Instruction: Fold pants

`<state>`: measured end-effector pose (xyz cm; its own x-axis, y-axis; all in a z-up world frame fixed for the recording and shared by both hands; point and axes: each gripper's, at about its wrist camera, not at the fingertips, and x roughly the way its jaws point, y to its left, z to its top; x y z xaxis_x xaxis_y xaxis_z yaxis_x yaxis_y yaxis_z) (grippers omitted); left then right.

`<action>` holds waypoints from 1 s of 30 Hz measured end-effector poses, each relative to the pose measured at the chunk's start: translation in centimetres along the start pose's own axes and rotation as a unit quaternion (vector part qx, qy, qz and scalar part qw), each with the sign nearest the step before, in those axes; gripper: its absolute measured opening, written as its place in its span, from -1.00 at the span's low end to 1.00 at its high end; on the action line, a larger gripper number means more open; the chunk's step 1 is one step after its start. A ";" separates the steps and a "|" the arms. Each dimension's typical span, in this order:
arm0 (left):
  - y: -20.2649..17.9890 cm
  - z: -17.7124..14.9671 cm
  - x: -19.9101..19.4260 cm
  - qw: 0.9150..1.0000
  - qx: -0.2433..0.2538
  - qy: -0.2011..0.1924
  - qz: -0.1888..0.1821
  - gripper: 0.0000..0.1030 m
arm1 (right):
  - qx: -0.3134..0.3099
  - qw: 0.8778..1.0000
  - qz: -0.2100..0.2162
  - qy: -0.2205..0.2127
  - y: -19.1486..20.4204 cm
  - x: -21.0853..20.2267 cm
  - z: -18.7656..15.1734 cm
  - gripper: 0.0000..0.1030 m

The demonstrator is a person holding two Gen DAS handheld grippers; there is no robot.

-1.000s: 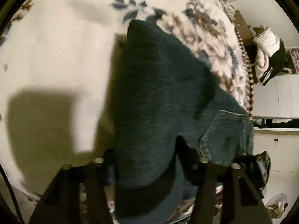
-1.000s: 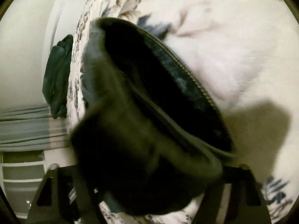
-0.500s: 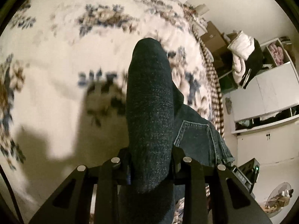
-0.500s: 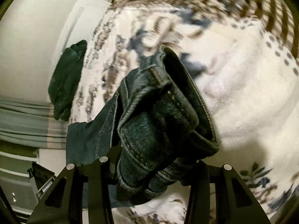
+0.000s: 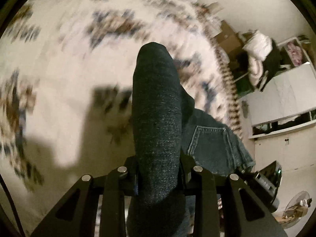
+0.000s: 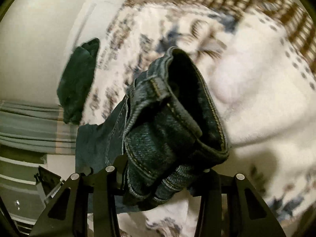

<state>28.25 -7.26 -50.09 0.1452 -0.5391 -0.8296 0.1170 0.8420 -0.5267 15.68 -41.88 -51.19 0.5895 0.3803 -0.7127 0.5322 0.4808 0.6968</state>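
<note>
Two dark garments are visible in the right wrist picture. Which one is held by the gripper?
The jeans, with yellow stitching, are clamped in the right gripper. The dark green garment lies apart at the blanket's edge.

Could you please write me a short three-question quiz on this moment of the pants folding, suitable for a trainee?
1. True or false: the left gripper is shut on the dark blue denim pants.
2. Which part bunches in the right gripper? A hem, B waistband, C pocket.
3. Fill in: the pants hang above a floral ___.

Key: 1 true; 2 B; 3 blanket.
</note>
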 end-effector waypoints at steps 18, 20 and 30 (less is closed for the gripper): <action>6.8 -3.1 8.1 0.993 -0.076 0.081 0.037 0.82 | -0.127 0.974 -0.164 0.088 0.1 2.7 3.3 0.96; 7.0 -2.9 8.7 0.993 -0.074 0.087 0.032 0.96 | -0.101 0.974 -0.150 0.139 -2.4 5.7 4.0 0.97; 5.4 -3.0 7.1 0.996 -0.040 0.083 0.012 -0.53 | -0.201 0.967 -0.095 0.122 0.5 5.9 1.5 -0.41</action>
<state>26.94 -6.49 -59.33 -0.0184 -0.5145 -0.8573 0.0350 0.8566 -0.5148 20.30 -40.62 -54.93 0.3180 0.4068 -0.8564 0.3086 0.8097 0.4992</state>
